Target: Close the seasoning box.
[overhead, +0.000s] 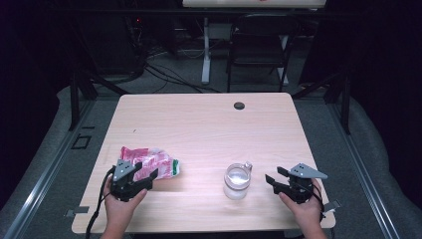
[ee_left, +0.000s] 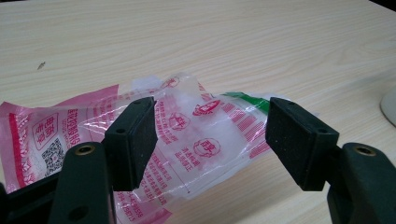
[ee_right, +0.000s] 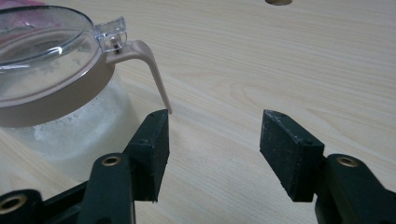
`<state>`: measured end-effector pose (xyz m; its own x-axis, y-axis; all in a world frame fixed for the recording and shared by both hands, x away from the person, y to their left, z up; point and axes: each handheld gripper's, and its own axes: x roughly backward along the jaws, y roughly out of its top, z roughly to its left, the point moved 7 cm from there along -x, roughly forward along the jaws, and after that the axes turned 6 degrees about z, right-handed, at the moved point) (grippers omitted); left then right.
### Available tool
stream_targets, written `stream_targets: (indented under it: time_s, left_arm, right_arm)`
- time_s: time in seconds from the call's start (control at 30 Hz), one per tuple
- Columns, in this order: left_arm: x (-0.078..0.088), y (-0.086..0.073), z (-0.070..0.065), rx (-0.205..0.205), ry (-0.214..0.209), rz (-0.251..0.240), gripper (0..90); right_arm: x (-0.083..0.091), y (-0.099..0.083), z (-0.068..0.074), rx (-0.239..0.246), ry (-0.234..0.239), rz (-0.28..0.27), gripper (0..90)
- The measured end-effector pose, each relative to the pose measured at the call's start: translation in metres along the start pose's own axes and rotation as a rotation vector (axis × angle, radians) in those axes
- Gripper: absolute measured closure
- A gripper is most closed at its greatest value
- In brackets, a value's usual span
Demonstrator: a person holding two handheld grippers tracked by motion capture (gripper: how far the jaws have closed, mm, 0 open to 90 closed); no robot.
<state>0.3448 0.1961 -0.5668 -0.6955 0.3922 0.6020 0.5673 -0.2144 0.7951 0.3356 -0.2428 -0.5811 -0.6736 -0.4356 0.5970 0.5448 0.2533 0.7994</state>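
A crumpled clear plastic bag [overhead: 158,164] with pink and red print and a green edge lies on the wooden table [overhead: 209,124] at the front left. My left gripper [overhead: 147,170] sits low over its near end. In the left gripper view the bag [ee_left: 201,140] lies between the wide-apart jaws of that gripper [ee_left: 210,135], and the pads do not press on it. A glass jar [overhead: 237,180] with a clear lid, tan collar and thin tan handle stands front right, holding white powder. My right gripper [overhead: 273,176] rests open just right of it; the jar [ee_right: 51,93] stands left of that gripper [ee_right: 215,140].
A round cable grommet [overhead: 239,105] sits near the table's far edge. Behind the table are a black chair [overhead: 261,40], a white desk leg and floor cables. Bare wood stretches across the table's middle and far half.
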Motion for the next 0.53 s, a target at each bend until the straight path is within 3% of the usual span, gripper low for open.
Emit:
stream_targets:
  time_s: [0.53]
  left_arm:
    - [-0.0005,-0.0008,0.0074,0.026,0.017,0.007,34.1]
  right_arm:
    - [-0.0016,-0.0019,-0.002,-0.008,-0.002,0.008,42.5]
